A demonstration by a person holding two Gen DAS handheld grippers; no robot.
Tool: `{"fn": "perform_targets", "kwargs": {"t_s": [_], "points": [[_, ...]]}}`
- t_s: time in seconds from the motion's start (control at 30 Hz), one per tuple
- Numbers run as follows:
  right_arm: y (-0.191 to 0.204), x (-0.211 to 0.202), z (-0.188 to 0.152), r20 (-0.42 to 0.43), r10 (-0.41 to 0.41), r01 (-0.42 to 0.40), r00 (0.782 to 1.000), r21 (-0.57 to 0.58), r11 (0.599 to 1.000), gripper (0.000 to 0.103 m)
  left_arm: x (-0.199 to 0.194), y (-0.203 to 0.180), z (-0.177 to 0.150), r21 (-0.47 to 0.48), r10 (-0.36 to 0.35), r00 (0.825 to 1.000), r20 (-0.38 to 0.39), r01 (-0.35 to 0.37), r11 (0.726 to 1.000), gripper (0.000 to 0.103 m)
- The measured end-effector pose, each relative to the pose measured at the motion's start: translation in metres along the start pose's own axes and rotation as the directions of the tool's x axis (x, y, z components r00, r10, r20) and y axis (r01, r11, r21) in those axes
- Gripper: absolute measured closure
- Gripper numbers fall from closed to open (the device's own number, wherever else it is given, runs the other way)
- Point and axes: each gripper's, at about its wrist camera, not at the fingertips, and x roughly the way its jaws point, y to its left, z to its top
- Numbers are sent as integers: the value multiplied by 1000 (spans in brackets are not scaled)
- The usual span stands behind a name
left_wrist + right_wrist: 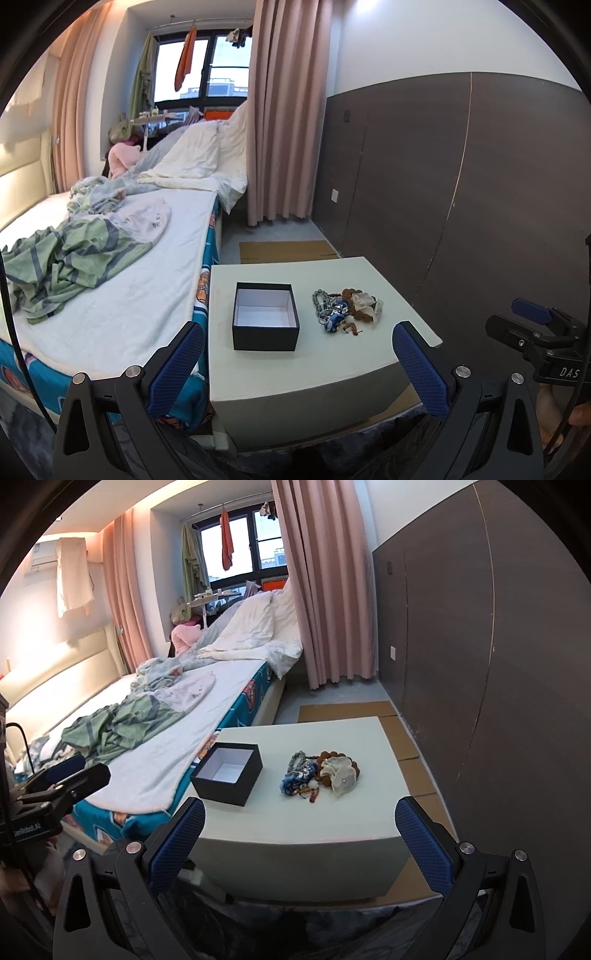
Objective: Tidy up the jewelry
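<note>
A black box (265, 320) (227, 773) with a white inside stands open and empty on the pale bedside table (258, 373) (303, 823). To its right lies a tangled pile of jewelry (347, 309) (320, 774): bead strings in grey, blue and brown, plus a cream fabric flower (341, 775). My left gripper (295, 363) hovers open in front of the table's near edge, nothing between its blue pads. My right gripper (301, 843) is likewise open and empty, short of the table. Each gripper shows at the edge of the other's view.
A bed (110, 295) with crumpled green and white bedding (122, 727) runs along the table's left side. A dark wall panel (461, 184) stands at the right. Flat cardboard (406, 746) lies on the floor behind and beside the table. Pink curtains (284, 110) hang beyond.
</note>
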Motion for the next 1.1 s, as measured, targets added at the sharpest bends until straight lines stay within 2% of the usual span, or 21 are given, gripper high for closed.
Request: {"fn": "perform_targets", "kwargs": {"t_s": [0.73, 1.1], "points": [[1, -4, -5, 0, -22, 22, 1000, -4, 1000, 0, -7, -4, 0, 2, 8, 1000, 5, -8, 1000, 1], [1, -10, -7, 1, -34, 34, 999, 8, 999, 0, -11, -1, -3, -7, -12, 1000, -10, 12, 1000, 1]]}}
